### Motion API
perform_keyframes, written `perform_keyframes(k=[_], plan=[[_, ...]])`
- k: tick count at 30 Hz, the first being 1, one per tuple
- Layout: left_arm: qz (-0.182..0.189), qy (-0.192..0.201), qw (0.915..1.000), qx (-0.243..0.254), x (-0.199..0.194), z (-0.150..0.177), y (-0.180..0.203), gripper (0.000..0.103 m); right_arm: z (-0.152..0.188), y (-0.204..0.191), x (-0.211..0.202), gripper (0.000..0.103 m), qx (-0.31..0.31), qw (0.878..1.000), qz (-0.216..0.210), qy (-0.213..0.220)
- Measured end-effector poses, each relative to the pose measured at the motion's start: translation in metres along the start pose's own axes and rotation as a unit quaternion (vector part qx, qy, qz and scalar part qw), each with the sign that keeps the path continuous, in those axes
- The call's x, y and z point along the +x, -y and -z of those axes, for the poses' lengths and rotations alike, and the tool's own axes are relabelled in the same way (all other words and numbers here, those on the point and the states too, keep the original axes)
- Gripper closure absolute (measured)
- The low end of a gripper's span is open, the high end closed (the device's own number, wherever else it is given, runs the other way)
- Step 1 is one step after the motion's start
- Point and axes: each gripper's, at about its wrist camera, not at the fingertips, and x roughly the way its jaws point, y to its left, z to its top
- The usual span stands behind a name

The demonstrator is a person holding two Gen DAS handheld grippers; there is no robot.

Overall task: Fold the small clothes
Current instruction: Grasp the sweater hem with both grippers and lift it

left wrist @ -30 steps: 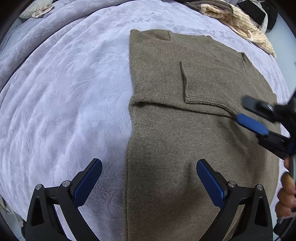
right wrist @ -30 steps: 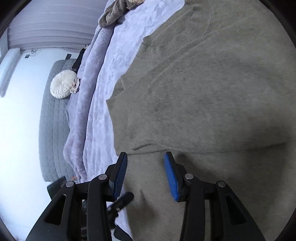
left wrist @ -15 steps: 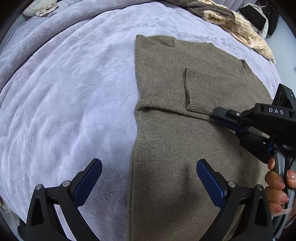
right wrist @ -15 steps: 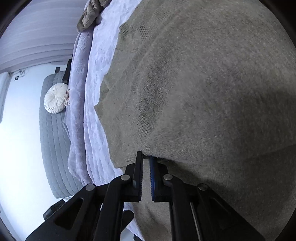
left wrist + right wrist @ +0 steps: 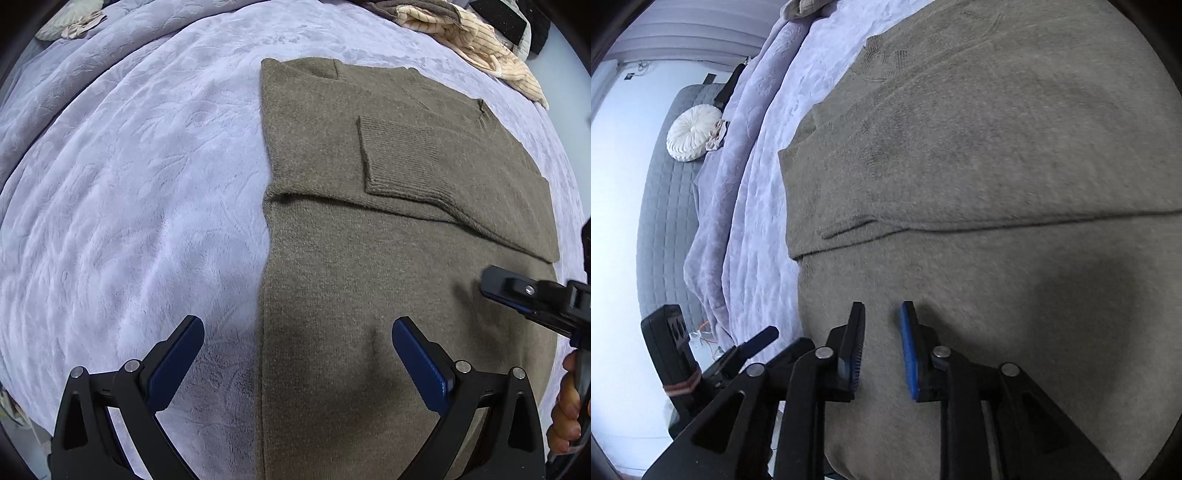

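Note:
An olive-brown knit sweater point(image 5: 369, 258) lies flat on the lilac bedspread point(image 5: 129, 203), both sleeves folded across its chest, one ribbed cuff point(image 5: 399, 155) on top. My left gripper point(image 5: 295, 354) is wide open and empty, hovering over the sweater's left edge near the hem. My right gripper point(image 5: 882, 332) is open a little and empty, low over the sweater point(image 5: 997, 184) just below the folded sleeve's edge. It also shows in the left wrist view point(image 5: 517, 295) at the sweater's right side.
A pile of striped cream and dark clothes point(image 5: 480, 33) lies at the bed's far right. A round white cushion point(image 5: 692, 133) sits on a grey quilted surface point(image 5: 661, 206) beside the bed. The bedspread's edge point(image 5: 713, 258) drops off left of the sweater.
My right gripper closed at the folded sleeve's edge, then opened a little and drew back toward the hem and right side. The left gripper stayed open and barely moved.

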Motion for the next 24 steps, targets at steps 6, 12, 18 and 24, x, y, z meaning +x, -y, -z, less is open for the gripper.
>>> perform_keyframes(k=[6,12,18,24], plan=[[0.002,-0.014,0.9998,0.016,-0.009,0.008,0.017,0.001,0.024,0.024,-0.043,0.067,0.007,0.999,0.032,0.005],[0.004,-0.033,0.9986,0.041,-0.018,0.022,0.028,0.001,0.048,0.04,-0.073,0.066,0.011,0.998,0.057,0.019],[0.011,-0.073,0.9943,0.077,-0.019,0.046,0.034,0.001,0.072,0.054,-0.092,0.065,0.029,0.998,0.054,0.012],[0.028,-0.118,0.9872,0.103,-0.019,0.077,0.025,0.001,0.098,0.073,-0.1,0.064,0.038,0.996,0.077,-0.019]])
